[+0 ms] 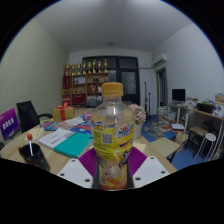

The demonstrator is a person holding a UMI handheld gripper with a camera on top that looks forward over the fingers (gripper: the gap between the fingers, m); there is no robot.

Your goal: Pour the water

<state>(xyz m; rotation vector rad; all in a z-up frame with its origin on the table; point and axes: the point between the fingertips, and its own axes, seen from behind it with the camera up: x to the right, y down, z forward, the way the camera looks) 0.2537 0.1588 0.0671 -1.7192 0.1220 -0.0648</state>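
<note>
Bottle [113,135] upright, yellow cap, between our fingers | gripper [112,172] clenched on it, pads [88,162] pressing both sides | held above wooden table [60,160] | green notebook [73,145] beyond.

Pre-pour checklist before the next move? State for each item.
1. Bottle held between the tongs: ok, both pads press its sides.
2. Bottle upright: ok, no tilt visible.
3. Yellow cap off for pouring: not ok, it sits on the neck.
4. Liquid in the bottle: ok, pale liquid fills most of it.
5. Receiving vessel located: cannot tell, only a dark cup stands on the table, beside the bottle.
6. Pour path clear: cannot tell, papers lie near the bottle.
</note>
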